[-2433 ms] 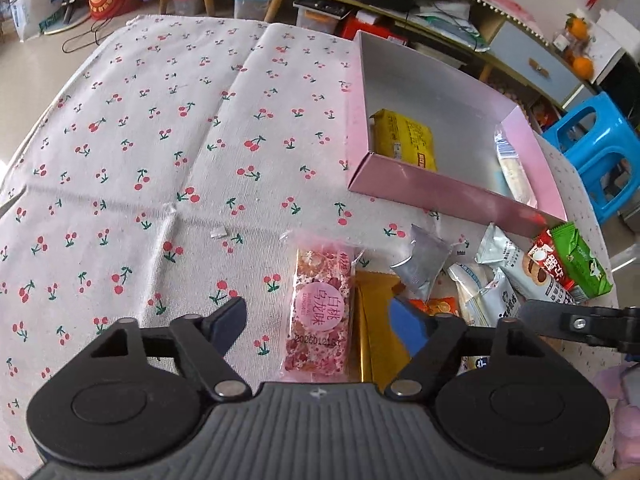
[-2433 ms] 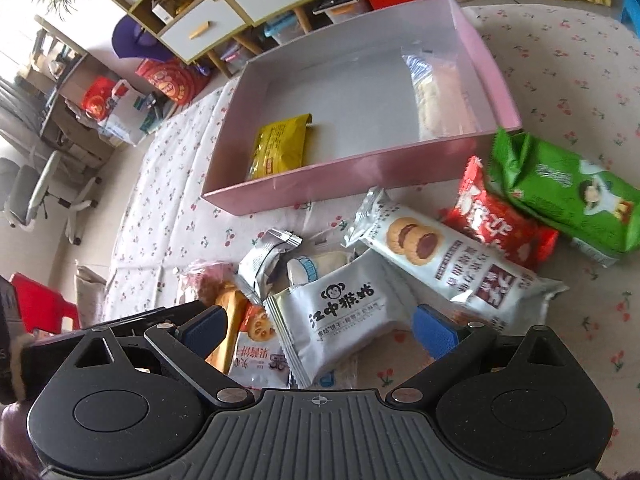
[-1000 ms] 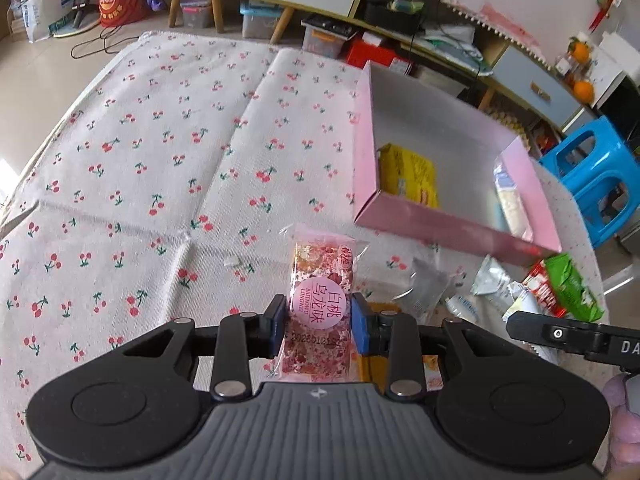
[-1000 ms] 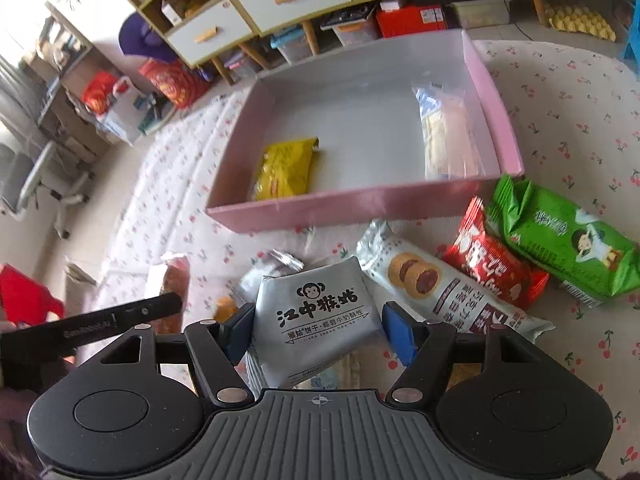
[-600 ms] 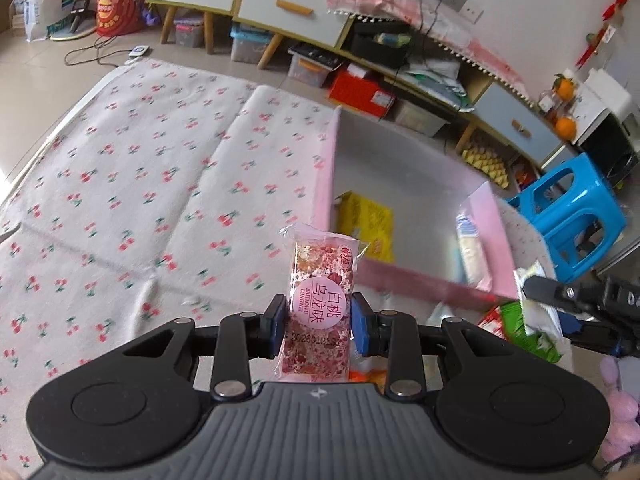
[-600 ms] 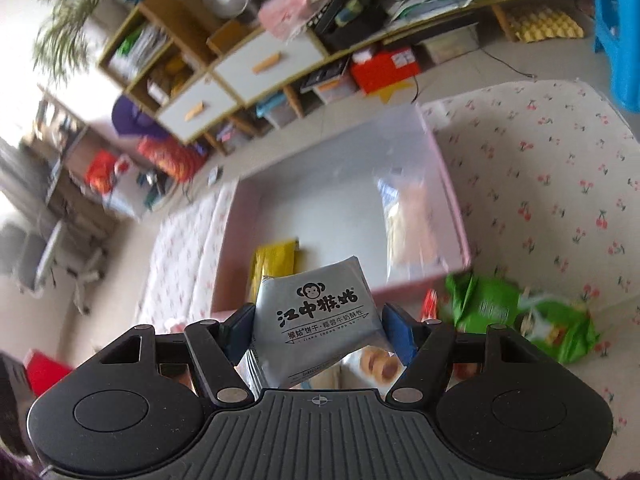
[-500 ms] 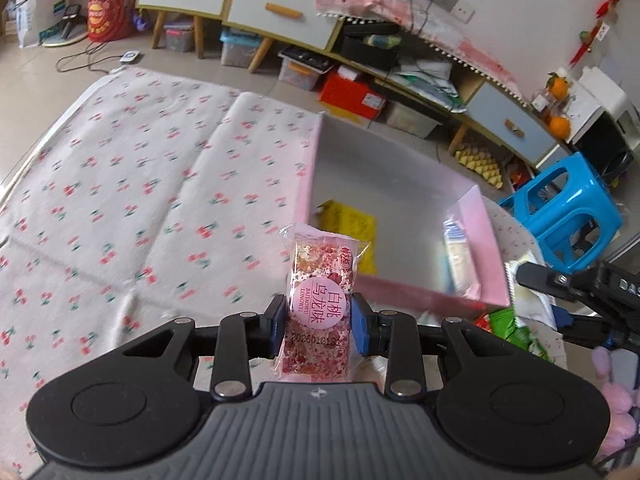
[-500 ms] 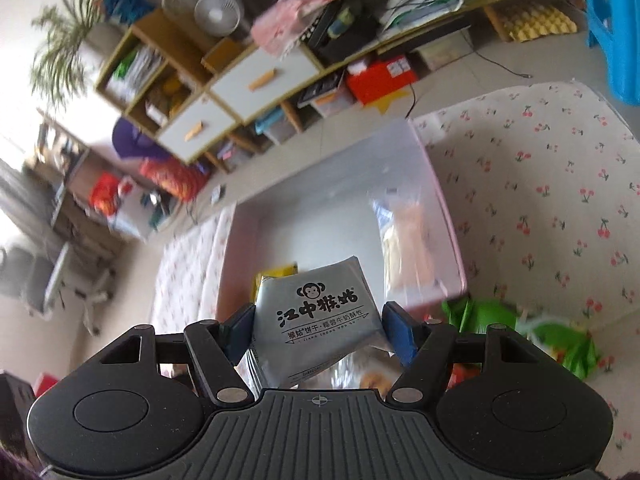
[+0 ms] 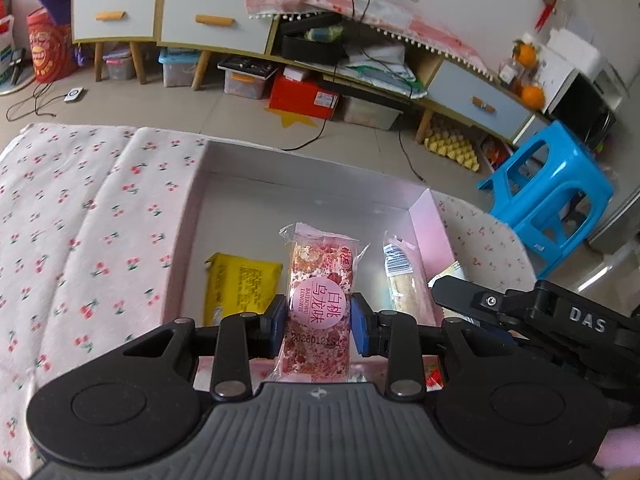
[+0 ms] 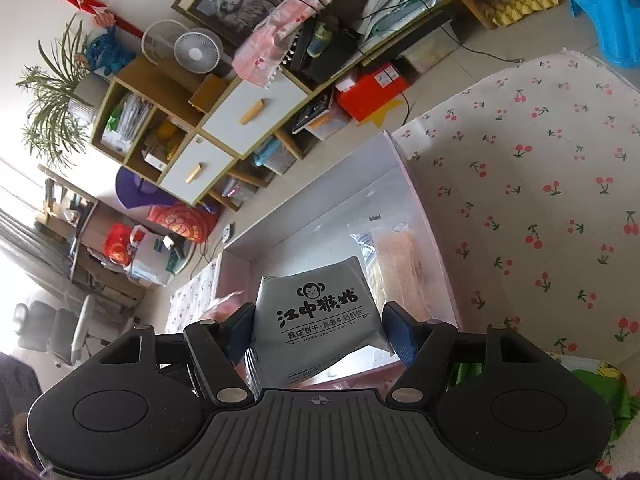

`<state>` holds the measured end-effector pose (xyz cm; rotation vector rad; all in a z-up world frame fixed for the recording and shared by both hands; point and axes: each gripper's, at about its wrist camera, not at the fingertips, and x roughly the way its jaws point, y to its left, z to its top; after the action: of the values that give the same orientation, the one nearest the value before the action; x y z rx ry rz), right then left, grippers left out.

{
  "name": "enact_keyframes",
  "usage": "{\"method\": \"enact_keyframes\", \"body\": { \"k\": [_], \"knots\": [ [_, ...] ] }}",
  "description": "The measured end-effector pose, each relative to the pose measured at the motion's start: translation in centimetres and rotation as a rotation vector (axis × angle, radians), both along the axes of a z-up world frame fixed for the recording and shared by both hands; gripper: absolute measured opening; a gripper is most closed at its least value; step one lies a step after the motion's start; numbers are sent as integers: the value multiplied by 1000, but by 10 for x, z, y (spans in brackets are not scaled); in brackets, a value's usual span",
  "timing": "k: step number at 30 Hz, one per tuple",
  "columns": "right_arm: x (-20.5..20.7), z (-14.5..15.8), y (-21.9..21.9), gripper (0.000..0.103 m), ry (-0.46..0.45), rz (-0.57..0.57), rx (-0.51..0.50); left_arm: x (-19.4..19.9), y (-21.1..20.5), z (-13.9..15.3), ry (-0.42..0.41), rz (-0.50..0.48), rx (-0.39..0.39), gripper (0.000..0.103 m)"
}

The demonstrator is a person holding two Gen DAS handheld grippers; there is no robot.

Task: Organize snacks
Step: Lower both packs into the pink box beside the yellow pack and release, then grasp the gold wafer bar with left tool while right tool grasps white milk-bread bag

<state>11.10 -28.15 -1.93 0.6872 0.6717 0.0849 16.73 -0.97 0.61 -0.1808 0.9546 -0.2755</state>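
Note:
My left gripper (image 9: 318,326) is shut on a pink nougat bar (image 9: 320,300) with a round pink label and holds it above the pink box (image 9: 188,220). Inside the box lie a yellow snack packet (image 9: 236,286) and a clear-wrapped wafer (image 9: 400,280). My right gripper (image 10: 318,330) is shut on a silver monkey-logo biscuit packet (image 10: 320,316) and holds it over the same box (image 10: 432,236), near the wafer (image 10: 394,256). The right gripper's body shows in the left wrist view (image 9: 540,316), close on the right.
The box sits on a cherry-print tablecloth (image 9: 80,220). A green snack packet (image 10: 608,396) lies at the near right of the box. A blue stool (image 9: 548,196) and low cabinets (image 9: 168,20) stand beyond the table edge.
Both grippers closed on their packets on the table, lifted them and carried them forward over the pink box. In the last half second both moved further over it and tilted up.

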Motion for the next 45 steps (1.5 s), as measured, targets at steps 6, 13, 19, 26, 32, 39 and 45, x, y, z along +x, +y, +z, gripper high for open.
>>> {"method": "enact_keyframes", "body": {
  "k": [6, 13, 19, 26, 32, 39, 45],
  "knots": [
    [2, -8, 0, 71, 20, -9, 0, 9, -11, -12, -10, 2, 35, 30],
    [3, -10, 0, 71, 25, -14, -12, 11, -13, -15, -3, 26, 68, 30],
    [3, -8, -4, 84, 34, -24, 7, 11, -15, -16, -18, 31, 92, 45],
    [3, -7, -6, 85, 47, -36, 17, 7, -14, -11, -30, 33, 108, 58],
    [-2, 1, 0, 85, 42, -19, -13, 0, -13, -8, -38, 20, 153, 66],
    [-12, 10, 8, 89, 38, 13, -63, -14, -10, -2, -49, 2, 181, 75],
    [-22, 20, 21, 90, 42, 74, -132, -31, -7, 4, -61, 0, 209, 84]
  ]
}}
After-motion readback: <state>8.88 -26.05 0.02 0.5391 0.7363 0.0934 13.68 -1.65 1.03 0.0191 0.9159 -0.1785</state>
